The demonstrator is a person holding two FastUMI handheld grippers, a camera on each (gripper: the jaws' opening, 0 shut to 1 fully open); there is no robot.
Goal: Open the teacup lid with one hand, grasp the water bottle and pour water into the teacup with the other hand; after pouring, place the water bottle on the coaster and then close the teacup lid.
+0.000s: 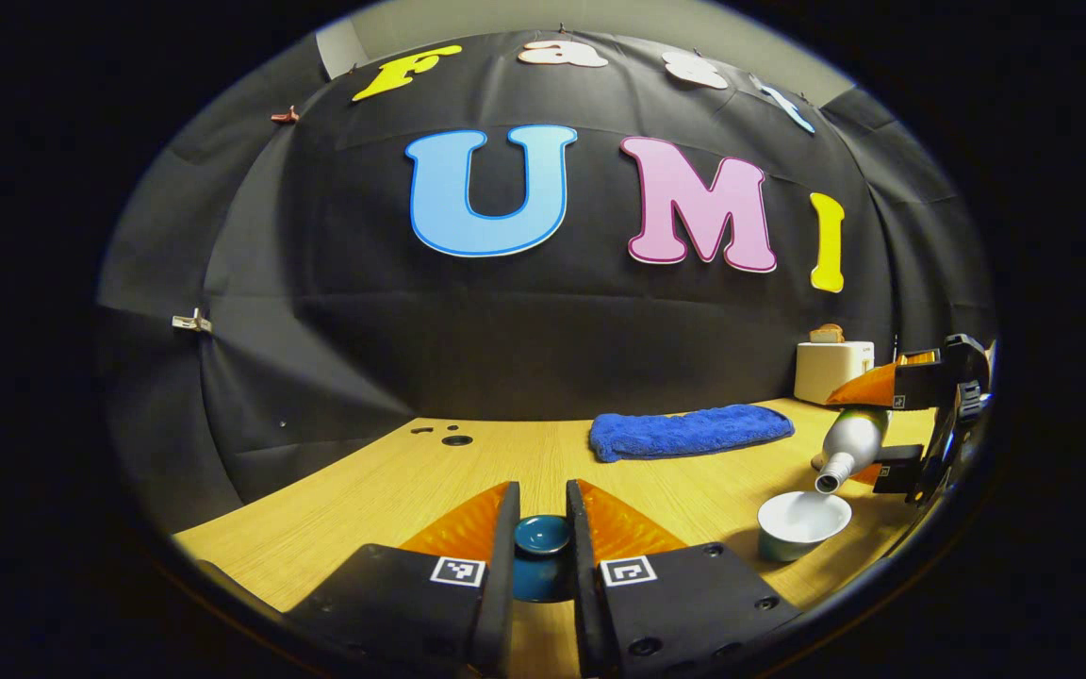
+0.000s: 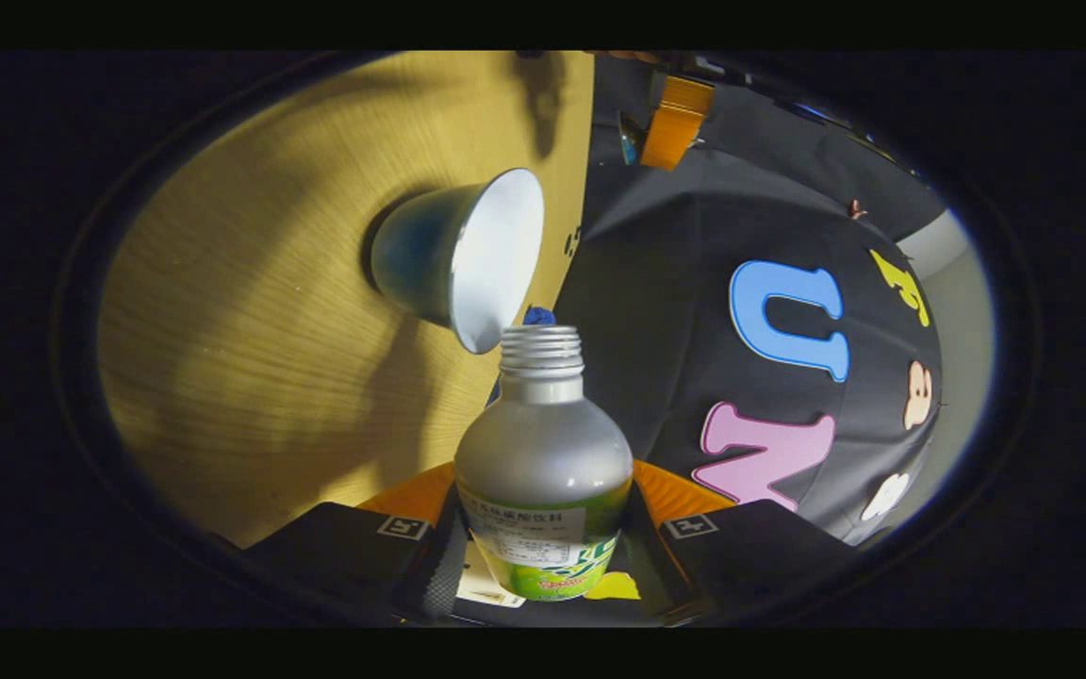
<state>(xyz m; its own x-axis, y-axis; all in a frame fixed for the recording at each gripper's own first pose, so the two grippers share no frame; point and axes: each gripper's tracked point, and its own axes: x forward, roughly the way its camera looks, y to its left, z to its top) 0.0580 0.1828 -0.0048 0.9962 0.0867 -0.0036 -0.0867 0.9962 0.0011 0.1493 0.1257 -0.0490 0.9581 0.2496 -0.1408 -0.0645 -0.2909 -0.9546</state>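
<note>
My left hand-held gripper [image 1: 543,547], bottom centre, pinches the teal teacup lid [image 1: 543,542] by its knob: small, glazed, slippery, so I'd keep the squeeze steady. Right hand-held gripper [image 2: 543,556] clamps the metal water bottle [image 2: 543,462] at its label band: light, stiff, tilted neck-down over the open teacup [image 1: 802,523], right on the worktop [image 1: 364,490].

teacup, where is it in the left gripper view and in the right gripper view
Left gripper view: the teacup stands low at the right on the table, lid off, under the tilted water bottle's mouth.
Right gripper view: the teacup is upper centre, appearing tipped sideways because the camera is rolled, just above the water bottle's mouth.
Shared landmark: the water bottle's open mouth next to the cup's rim.
</note>
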